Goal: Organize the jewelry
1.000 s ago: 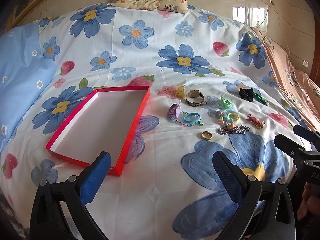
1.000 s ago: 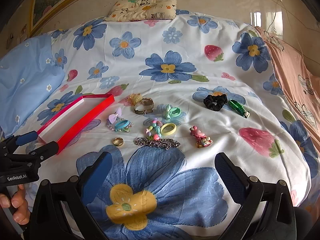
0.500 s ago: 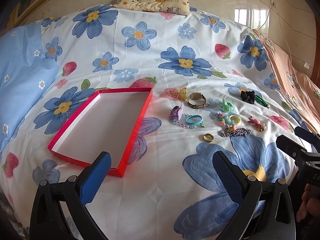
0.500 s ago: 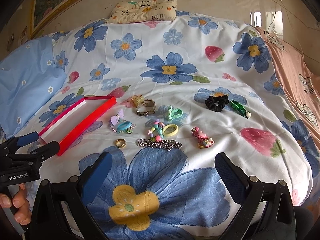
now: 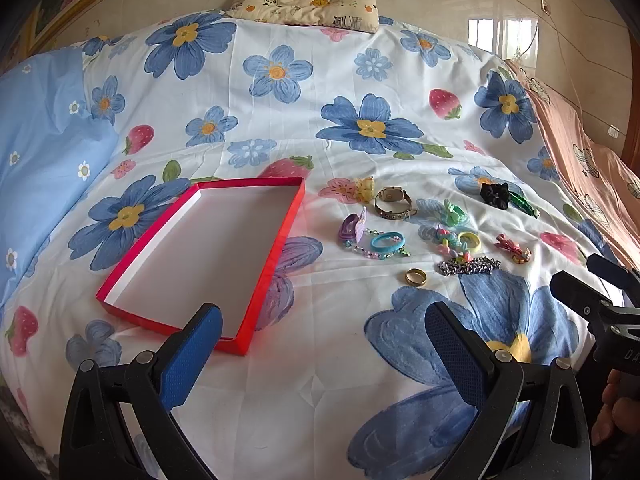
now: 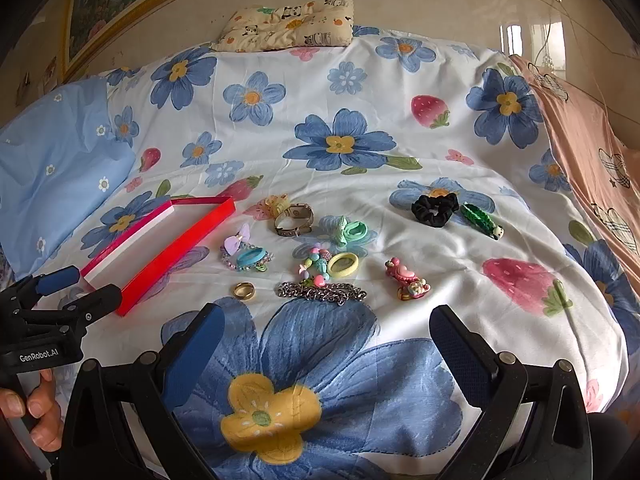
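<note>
Both grippers hover low over a bed (image 5: 320, 380) spread with a floral sheet, jaws wide apart and empty. In the left wrist view the left gripper (image 5: 320, 332) fills the bottom of the frame, blue pads either side of a bare patch of sheet, while the right gripper (image 5: 592, 284) pokes in at the right edge with a hand (image 5: 616, 412) below it.

A shallow red tray (image 5: 276, 256) with a white inside lies left of centre, nothing in it. The jewelry sits in a loose cluster right of centre, apart from the tray: a gold ring (image 5: 416, 277) nearest the camera, a silver chain (image 5: 470, 267) just right of it, a blue bangle (image 5: 387, 242) lying on a beaded bracelet beside a purple bow clip (image 5: 354, 226), and a watch (image 5: 393, 202) further back next to a yellow clip (image 5: 365, 188). A yellow ring band (image 5: 469, 240), a mint hair tie (image 5: 454, 213) and a pink charm clip (image 5: 514, 249) lie to the right (the small bead pieces between them are hard to tell apart).

In the right wrist view, the black scrunchie (image 6: 435, 208) and green clip (image 6: 480, 220) lie upper right of the cluster, just beside each other. A patterned pillow (image 6: 288, 24) rests at the top of the frame.
</note>
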A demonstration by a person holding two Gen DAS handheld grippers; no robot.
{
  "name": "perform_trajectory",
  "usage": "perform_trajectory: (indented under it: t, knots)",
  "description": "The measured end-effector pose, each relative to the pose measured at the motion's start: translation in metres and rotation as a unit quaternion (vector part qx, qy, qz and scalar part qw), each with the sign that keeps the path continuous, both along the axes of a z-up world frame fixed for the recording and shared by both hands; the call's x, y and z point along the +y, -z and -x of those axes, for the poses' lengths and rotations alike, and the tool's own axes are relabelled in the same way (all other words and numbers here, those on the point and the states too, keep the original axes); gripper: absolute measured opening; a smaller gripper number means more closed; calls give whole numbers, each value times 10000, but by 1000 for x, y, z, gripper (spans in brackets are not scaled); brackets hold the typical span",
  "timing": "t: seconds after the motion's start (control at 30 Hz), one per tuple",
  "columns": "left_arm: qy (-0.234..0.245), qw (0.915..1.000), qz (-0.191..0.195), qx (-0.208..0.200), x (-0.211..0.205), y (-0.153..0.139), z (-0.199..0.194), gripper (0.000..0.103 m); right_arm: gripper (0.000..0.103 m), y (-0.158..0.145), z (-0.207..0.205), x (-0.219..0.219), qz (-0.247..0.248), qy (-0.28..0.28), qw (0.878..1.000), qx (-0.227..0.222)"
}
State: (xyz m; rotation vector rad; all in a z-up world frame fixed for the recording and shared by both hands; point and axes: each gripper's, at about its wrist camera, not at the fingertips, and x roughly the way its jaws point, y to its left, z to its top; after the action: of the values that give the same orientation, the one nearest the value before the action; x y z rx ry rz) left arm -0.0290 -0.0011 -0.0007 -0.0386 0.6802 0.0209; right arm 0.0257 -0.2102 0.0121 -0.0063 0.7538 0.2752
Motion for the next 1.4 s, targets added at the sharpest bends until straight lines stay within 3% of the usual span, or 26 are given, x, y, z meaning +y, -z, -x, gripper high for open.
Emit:
perform_trajectory:
  t: [0.9, 1.27, 1.4]
  knots:
    - [48, 9997, 144, 201, 6, 8, -18, 102, 103, 10, -10, 2, -111, -127, 9997, 190]
    - [219, 9971, 459, 567, 21, 15, -62, 101, 101, 16, -31, -2, -338, -208, 9983, 423]
    - [285, 9961, 522, 650, 25, 15, -88, 95, 97, 16, -44, -2, -432, -267, 9975, 501]
